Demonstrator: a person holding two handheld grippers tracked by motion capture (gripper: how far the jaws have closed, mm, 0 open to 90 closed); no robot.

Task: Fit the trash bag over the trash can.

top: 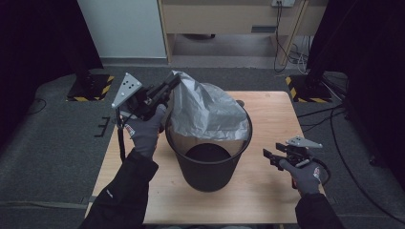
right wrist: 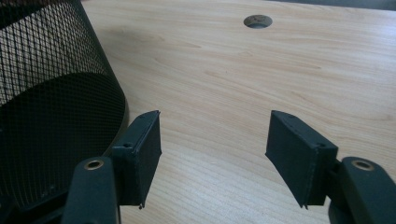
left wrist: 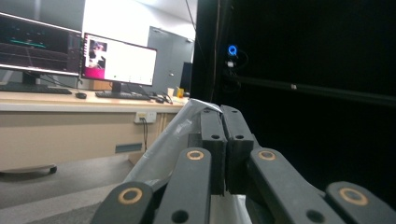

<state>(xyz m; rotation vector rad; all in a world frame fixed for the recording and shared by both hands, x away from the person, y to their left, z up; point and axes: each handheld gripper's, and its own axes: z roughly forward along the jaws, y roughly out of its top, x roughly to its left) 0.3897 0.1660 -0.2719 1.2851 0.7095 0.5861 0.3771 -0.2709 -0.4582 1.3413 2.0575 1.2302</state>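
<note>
Bag (top: 205,112) half in bin (top: 208,167) at frame centre, rear part draped over far rim, near rim bare. L gripper (top: 173,85) upper left, jaws clamped on bag edge, lifted. R gripper (top: 265,153) lower right, jaws wide, empty, over table (top: 267,191). Left: spread bag round rim, prob. w/ R help.

We list: two grey gloves with small red-and-white wrist patches; black sleeves; left gripper (top: 172,85) and right gripper (top: 265,153), black-jawed, brass-coloured pivot pins, each topped by a grey three-cornered plate with holes; black trailing cables.
</note>
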